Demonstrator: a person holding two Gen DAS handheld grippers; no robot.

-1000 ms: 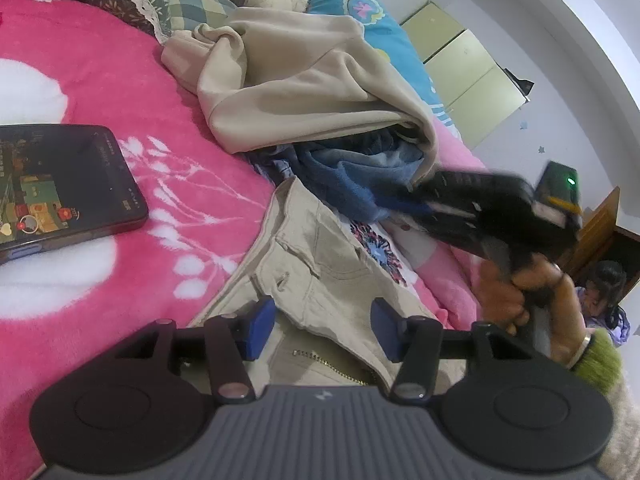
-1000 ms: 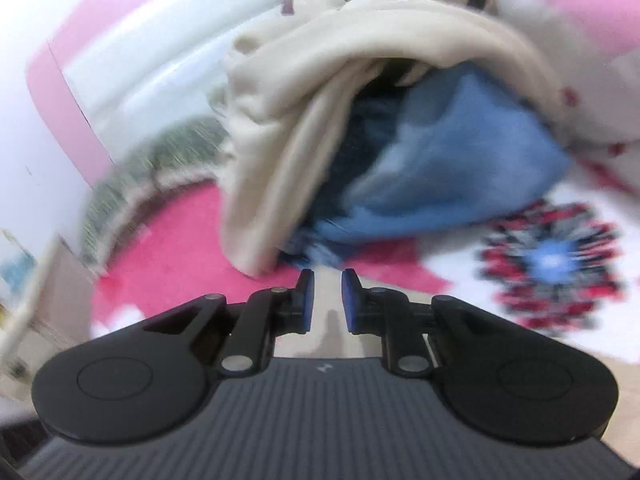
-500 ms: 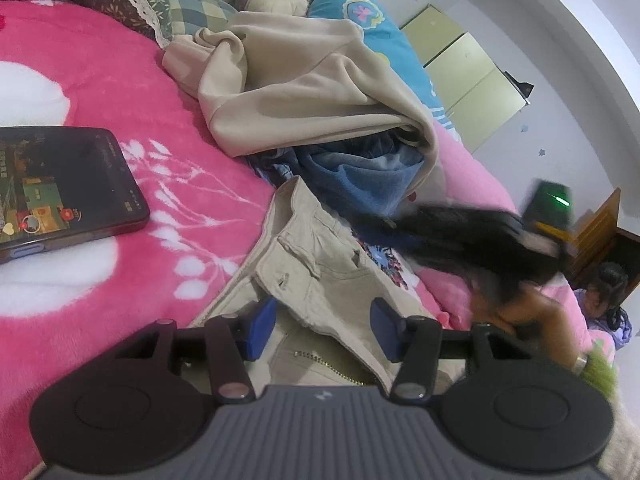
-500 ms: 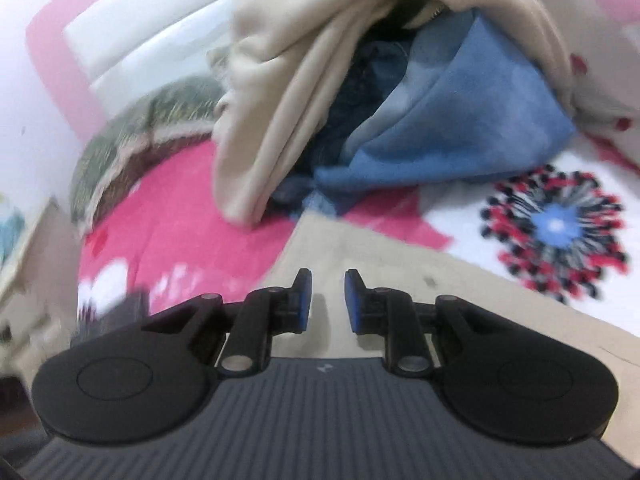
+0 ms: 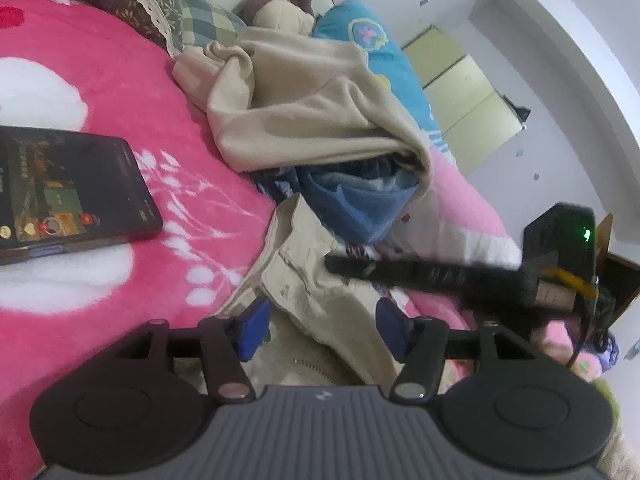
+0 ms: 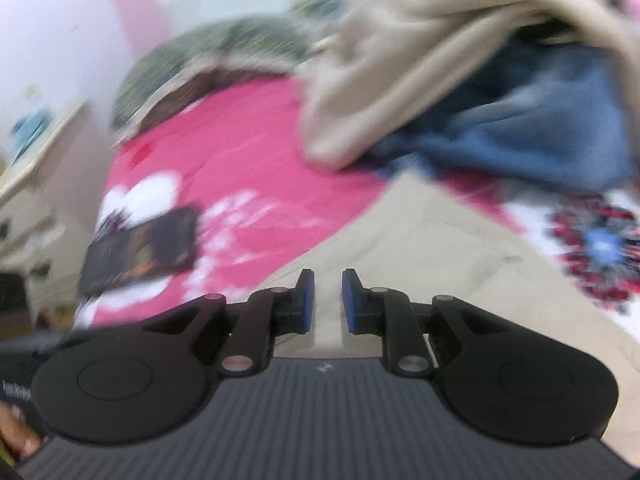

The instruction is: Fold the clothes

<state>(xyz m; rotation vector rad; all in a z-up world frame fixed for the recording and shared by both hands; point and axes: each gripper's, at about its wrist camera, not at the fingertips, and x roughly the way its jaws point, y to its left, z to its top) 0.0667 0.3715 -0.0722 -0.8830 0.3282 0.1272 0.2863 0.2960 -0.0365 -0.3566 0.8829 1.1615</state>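
Khaki trousers (image 5: 320,300) are straddled by the wide-spread left gripper (image 5: 324,330); the right gripper (image 6: 328,300) is held narrowly parted above them — seemingly empty — with a phone (image 5: 68,196) nearby.

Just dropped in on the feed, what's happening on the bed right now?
A person holding a gripper in each hand is working on khaki trousers spread on the pink blanket. The left gripper is open around the waistband; the right gripper hovers over the same cloth, slightly open, gripping nothing. A beige garment, blue clothing and a phone lie nearby.
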